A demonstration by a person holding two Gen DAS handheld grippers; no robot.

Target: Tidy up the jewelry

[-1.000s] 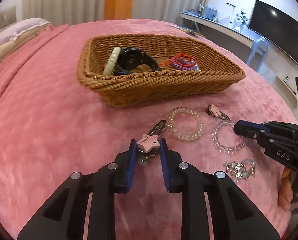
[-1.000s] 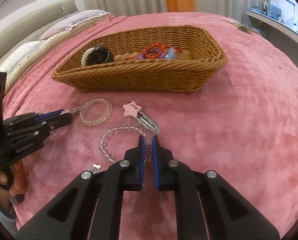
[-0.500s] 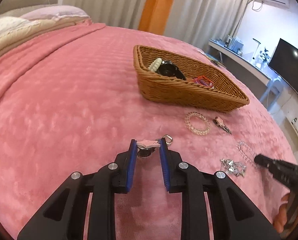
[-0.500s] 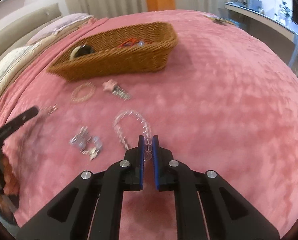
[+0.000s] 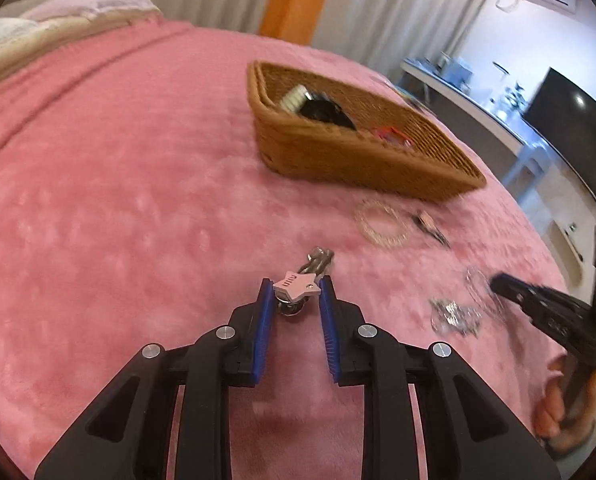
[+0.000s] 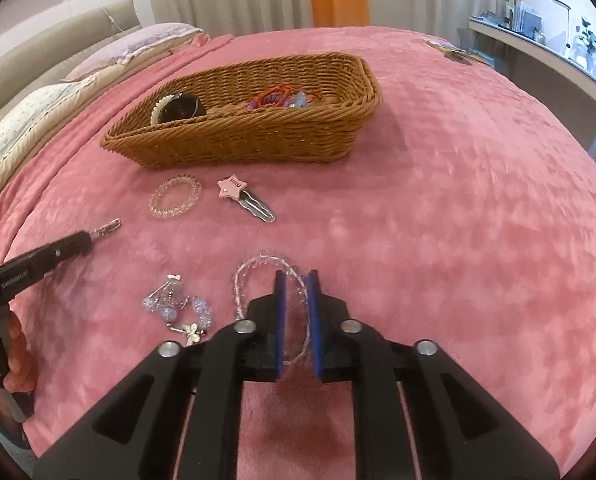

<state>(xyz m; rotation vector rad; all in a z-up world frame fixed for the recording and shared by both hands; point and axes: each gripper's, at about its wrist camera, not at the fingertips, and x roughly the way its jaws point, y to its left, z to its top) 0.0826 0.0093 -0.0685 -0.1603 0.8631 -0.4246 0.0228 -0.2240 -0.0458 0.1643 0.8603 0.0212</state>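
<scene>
My left gripper [image 5: 296,286] is shut on a pink star hair clip [image 5: 298,283] and holds it above the pink blanket; its tip with the clip's metal end also shows in the right wrist view [image 6: 105,227]. My right gripper [image 6: 295,280] has its jaws slightly apart around a clear bead bracelet [image 6: 258,268] that lies on the blanket. A wicker basket [image 6: 258,140] behind holds a black watch [image 6: 182,110] and red and purple hair ties [image 6: 276,98]. A clear coil hair tie [image 6: 176,196], a second pink star clip [image 6: 238,196] and a silver charm bracelet [image 6: 178,312] lie in front of the basket.
The pink blanket [image 6: 477,220] covers the whole bed. Pillows [image 6: 38,120] lie at the far left. A desk [image 5: 477,100] and a dark screen [image 5: 569,132] stand beyond the bed's right edge.
Both grippers pulled back from the basket. The left lifted the star clip off the blanket. The right dragged the bead bracelet nearer, then parted its jaws; the bracelet now rests on the blanket.
</scene>
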